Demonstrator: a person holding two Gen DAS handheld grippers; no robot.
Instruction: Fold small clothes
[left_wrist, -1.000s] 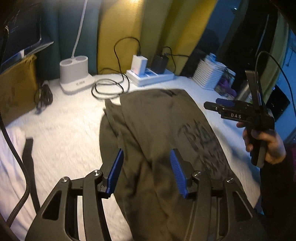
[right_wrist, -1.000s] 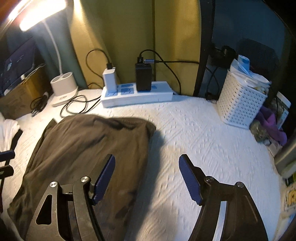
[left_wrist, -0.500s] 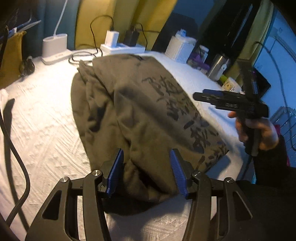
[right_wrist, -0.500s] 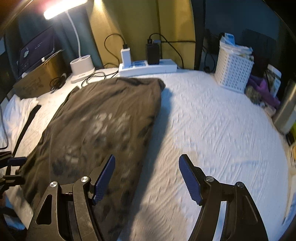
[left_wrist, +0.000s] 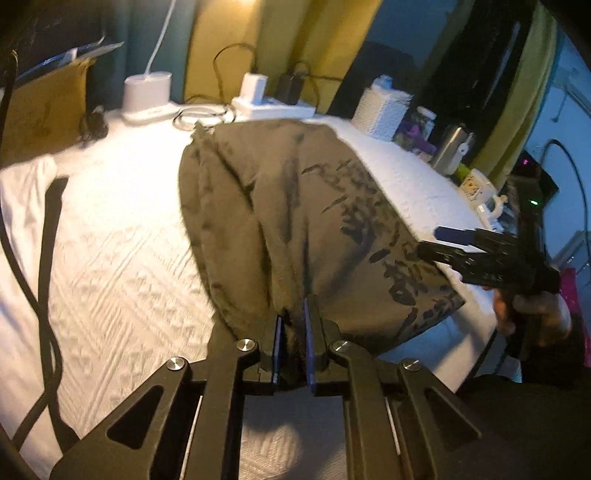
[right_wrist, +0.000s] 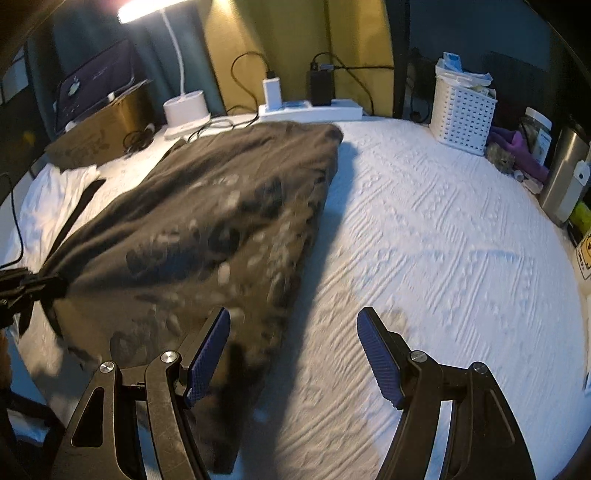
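Note:
An olive-brown shirt (left_wrist: 295, 206) with a dark print lies lengthwise on the white textured cover (left_wrist: 122, 258). My left gripper (left_wrist: 293, 325) is shut on the shirt's near hem, which bunches between the blue pads. It shows at the left edge of the right wrist view (right_wrist: 33, 288), pinching the cloth. My right gripper (right_wrist: 293, 347) is open and empty, just above the shirt's (right_wrist: 207, 229) near right corner. It also shows at the right of the left wrist view (left_wrist: 454, 240), beside the shirt's right edge.
At the back stand a white lamp base (right_wrist: 184, 109), a power strip with chargers (right_wrist: 310, 109), loose cables and a cardboard box (right_wrist: 99, 133). A white basket (right_wrist: 461, 114), a steel tumbler (right_wrist: 561, 177) and small items line the right edge. A white garment (left_wrist: 26, 206) lies left.
My left gripper has closed on the shirt's near hem; it was open around it before. My right gripper has moved nearer the shirt's right corner and stays open.

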